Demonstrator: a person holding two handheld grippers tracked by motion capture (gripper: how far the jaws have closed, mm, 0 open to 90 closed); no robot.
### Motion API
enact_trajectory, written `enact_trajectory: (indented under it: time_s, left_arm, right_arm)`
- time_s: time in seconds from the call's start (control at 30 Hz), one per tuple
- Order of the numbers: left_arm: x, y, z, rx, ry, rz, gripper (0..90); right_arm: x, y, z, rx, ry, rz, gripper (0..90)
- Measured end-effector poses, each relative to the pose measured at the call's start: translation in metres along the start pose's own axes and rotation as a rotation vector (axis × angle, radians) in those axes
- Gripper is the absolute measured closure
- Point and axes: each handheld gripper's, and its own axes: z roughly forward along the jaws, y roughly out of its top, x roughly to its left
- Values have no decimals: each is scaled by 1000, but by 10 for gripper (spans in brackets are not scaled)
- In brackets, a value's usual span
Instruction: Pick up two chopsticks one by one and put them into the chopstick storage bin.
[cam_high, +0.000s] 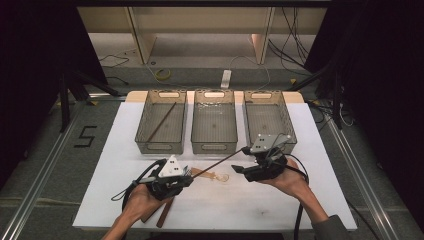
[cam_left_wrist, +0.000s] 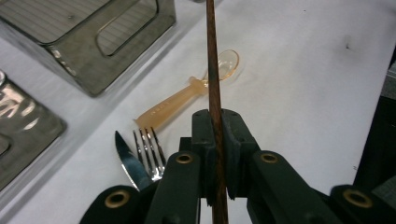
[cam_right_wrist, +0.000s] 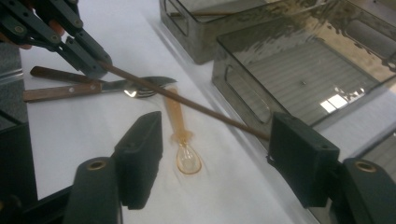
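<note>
On the left of the white surface (cam_high: 110, 150), left gripper (cam_high: 186, 178) clamped tight on a dark wooden chopstick (cam_high: 215, 162); jaws pressed against both sides of the stick near its lower end, seen up close in the left gripper view (cam_left_wrist: 216, 154), where the chopstick (cam_left_wrist: 214, 70) runs straight up out of the closed jaws. Beneath that gripper, flat on the surface: a knife (cam_left_wrist: 128, 161) and a fork (cam_left_wrist: 150, 151), tips side by side, both with wooden handles in the right gripper view. Just beyond, an amber translucent plastic spoon (cam_left_wrist: 196, 91), lying under the raised stick without touching it.

Across the middle, chopstick slanting up and rightward from the left jaws toward the right gripper (cam_high: 241, 160), held clear of the surface.

On the right, right gripper (cam_right_wrist: 219, 158) with jaws standing wide; stick's far end (cam_right_wrist: 196, 107) reaching the inner face of one jaw, other jaw well apart from it, spoon (cam_right_wrist: 184, 140) visible on the surface between them. No squeeze on the stick from this side.

At the back, three smoky plastic bins in a row; left bin (cam_high: 161, 145) holding a second chopstick (cam_high: 161, 122) laid diagonally.
</note>
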Motion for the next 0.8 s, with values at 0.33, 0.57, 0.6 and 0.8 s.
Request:
enact_trajectory:
  time_s: [0.33, 0.57, 0.6, 0.8]
  left_arm:
    - [14, -3, -10, -41, 75, -85, 842]
    - [22, -4, -17, -70, 113, -124, 842]
    - [23, -4, -18, -69, 117, -130, 842]
    - [30, -4, -23, -77, 146, -153, 843]
  right_arm:
    - [-3, -23, -3, -75, -39, 134, 292]
    - [-2, -41, -3, -123, -53, 201, 288]
    - [-2, -42, -4, -132, -52, 204, 288]
    - [2, -49, -10, -161, -54, 218, 288]
